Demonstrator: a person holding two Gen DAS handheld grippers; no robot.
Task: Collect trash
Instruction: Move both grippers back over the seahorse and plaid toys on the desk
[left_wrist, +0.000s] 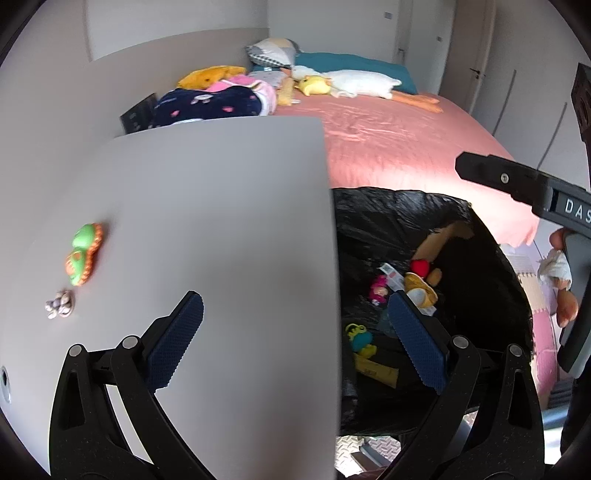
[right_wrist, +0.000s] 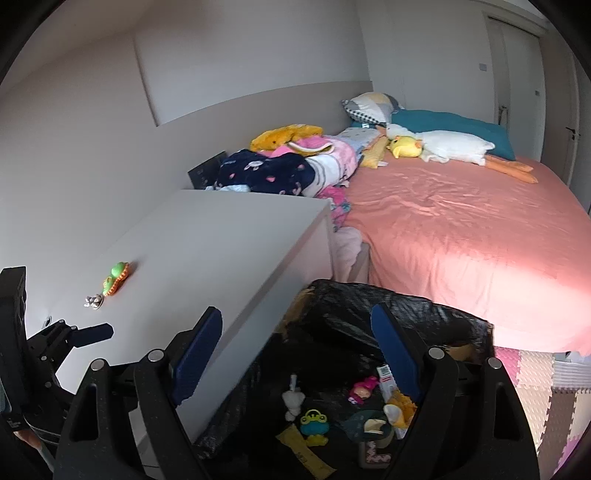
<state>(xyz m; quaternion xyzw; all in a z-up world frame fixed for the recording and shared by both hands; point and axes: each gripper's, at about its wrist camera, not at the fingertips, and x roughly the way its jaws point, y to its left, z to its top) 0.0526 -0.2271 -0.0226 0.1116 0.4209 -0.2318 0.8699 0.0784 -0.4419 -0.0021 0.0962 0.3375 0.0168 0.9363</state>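
My left gripper (left_wrist: 295, 339) is open and holds nothing; it hangs over the right edge of the white dresser top (left_wrist: 221, 206) and the bin lined with a black bag (left_wrist: 399, 210). A green and orange toy (left_wrist: 85, 254) and a small grey trinket (left_wrist: 61, 304) lie on the dresser at the left. My right gripper (right_wrist: 297, 354) is also open and bare, above the same bag-lined bin (right_wrist: 369, 306). In the bin lie several small toys and wrappers, among them a green and yellow toy (right_wrist: 314, 424) and a pink one (right_wrist: 362, 389). The toy (right_wrist: 116, 278) and trinket (right_wrist: 94, 302) show on the dresser (right_wrist: 221, 240).
A bed with a pink cover (right_wrist: 461, 229) stands behind the bin, with piled clothes (right_wrist: 288, 166), plush toys and pillows at its head. Foam floor mats (right_wrist: 535, 387) lie at the right. A hand with a bandaged finger (left_wrist: 557, 273) grips the right tool.
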